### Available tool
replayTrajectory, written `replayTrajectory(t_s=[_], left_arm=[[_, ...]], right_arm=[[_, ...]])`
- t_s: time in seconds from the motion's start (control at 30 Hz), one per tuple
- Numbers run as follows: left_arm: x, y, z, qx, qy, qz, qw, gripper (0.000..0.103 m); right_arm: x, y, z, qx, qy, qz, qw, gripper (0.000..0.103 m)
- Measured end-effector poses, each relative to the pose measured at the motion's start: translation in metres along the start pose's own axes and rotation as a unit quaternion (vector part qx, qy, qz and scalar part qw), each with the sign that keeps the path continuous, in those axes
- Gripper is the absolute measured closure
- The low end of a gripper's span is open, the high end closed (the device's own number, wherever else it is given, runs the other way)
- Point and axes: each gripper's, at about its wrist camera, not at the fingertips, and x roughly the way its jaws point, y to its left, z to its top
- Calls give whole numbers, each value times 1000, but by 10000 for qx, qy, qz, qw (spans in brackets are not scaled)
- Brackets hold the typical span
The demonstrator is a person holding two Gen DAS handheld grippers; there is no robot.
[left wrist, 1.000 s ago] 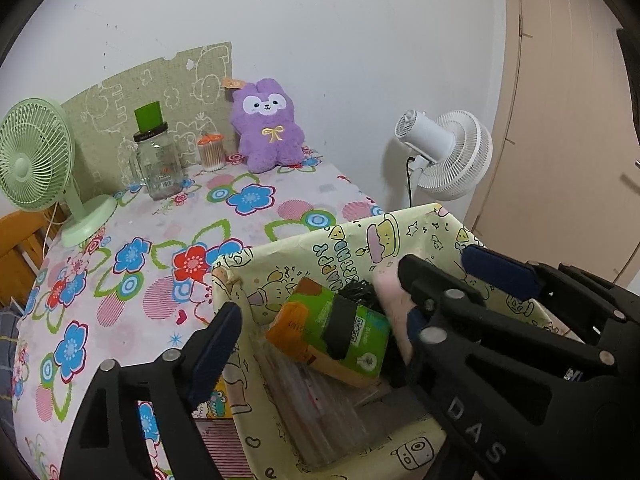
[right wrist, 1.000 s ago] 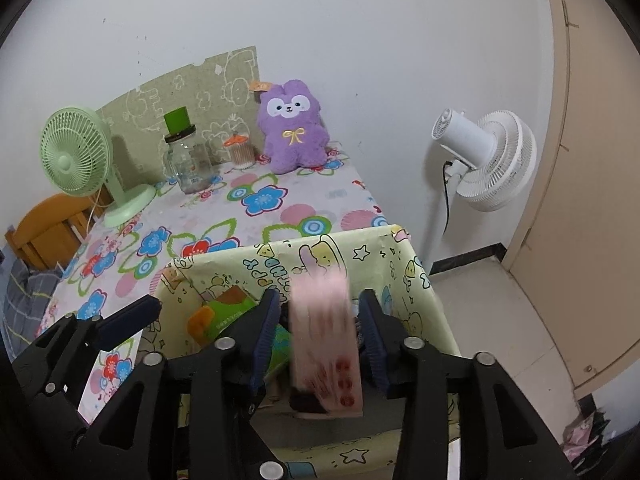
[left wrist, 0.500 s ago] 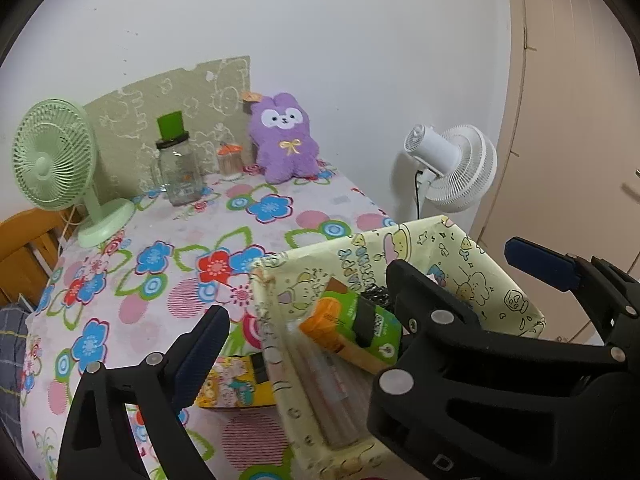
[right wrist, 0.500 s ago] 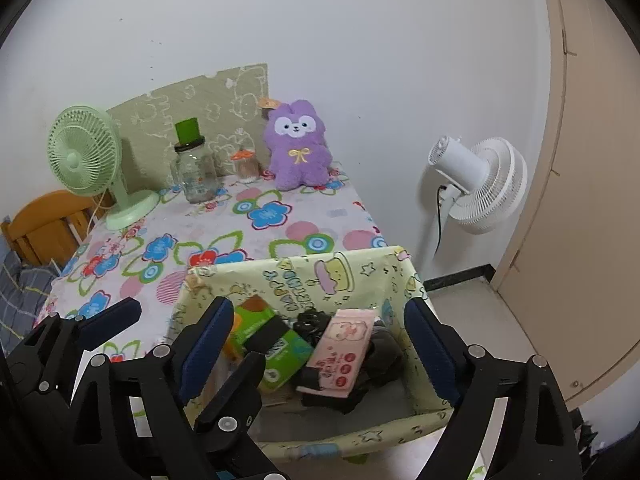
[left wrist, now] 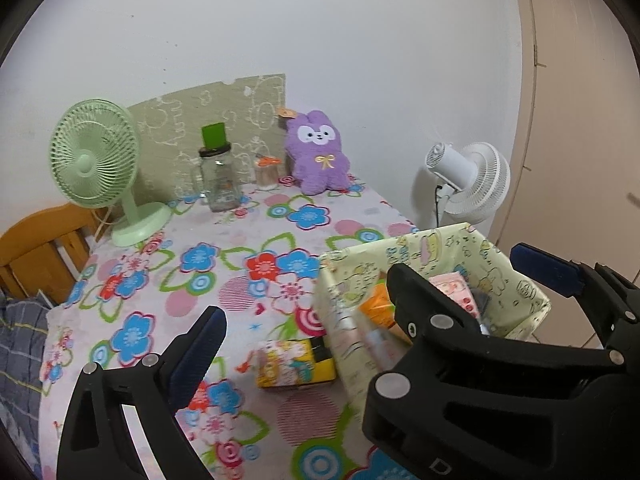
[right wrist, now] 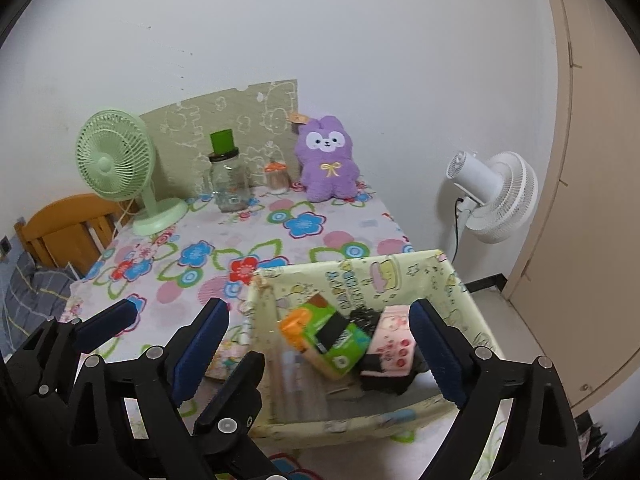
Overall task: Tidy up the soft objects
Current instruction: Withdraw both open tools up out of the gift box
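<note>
A pale yellow fabric bin (right wrist: pixel 360 276) (left wrist: pixel 516 276) stands at the table's near right corner. In it lie a pink tissue pack (right wrist: pixel 394 342) (left wrist: pixel 456 292), a green and orange pack (right wrist: pixel 324 336) and a dark item. A small yellow pack (left wrist: pixel 296 362) lies on the table left of the bin. A purple plush bunny (right wrist: pixel 328 160) (left wrist: pixel 318 152) sits at the back against the wall. My right gripper (right wrist: pixel 320 352) is open and empty above the bin. My left gripper (left wrist: pixel 360 312) is open and empty, over the yellow pack and the bin's left wall.
A floral cloth covers the table (right wrist: pixel 200 256). A green desk fan (right wrist: pixel 116 160), a glass jar with a green lid (right wrist: pixel 228 184) and a small orange-lidded jar (right wrist: pixel 277 178) stand at the back. A white floor fan (right wrist: pixel 492 196) and a door stand to the right. A wooden chair (right wrist: pixel 68 220) stands left.
My right gripper opened and let the pink tissue pack drop into the bin. Both grippers have drawn back and up from the bin.
</note>
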Motion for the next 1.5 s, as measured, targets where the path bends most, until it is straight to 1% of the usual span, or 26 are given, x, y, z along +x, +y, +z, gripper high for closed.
replayTrajectory(t_s=[0.33, 0.47, 0.57, 0.8, 1.07, 1.17, 1.27, 1.4, 1.5], left_arm=[[-20, 33, -13, -26, -73, 117, 9999, 0], [-25, 47, -19, -44, -123, 192, 9997, 0], [-29, 58, -25, -126, -113, 227, 9996, 0], [-27, 83, -43, -319, 25, 355, 9989, 0], [-24, 100, -57, -265, 137, 502, 9983, 0], [-18, 107, -62, -266, 238, 569, 9977, 0], [-12, 113, -68, -243, 365, 627, 9971, 0], [-1, 119, -76, -214, 524, 629, 9964, 0], [8, 123, -81, -207, 595, 623, 9961, 0]], right_arm=[[-12, 39, -11, 77, -90, 58, 9999, 6], [-15, 53, -15, 95, -156, -29, 9998, 0], [-16, 66, -20, 66, -174, -3, 9998, 0], [-11, 93, -31, -165, -85, -17, 9998, 0], [2, 110, -46, -90, 82, 269, 9996, 0], [9, 117, -51, -121, 159, 309, 9993, 0], [16, 121, -57, -104, 218, 286, 9993, 0], [28, 125, -66, -1, 312, 150, 9994, 0], [36, 124, -72, 147, 385, 176, 9990, 0]])
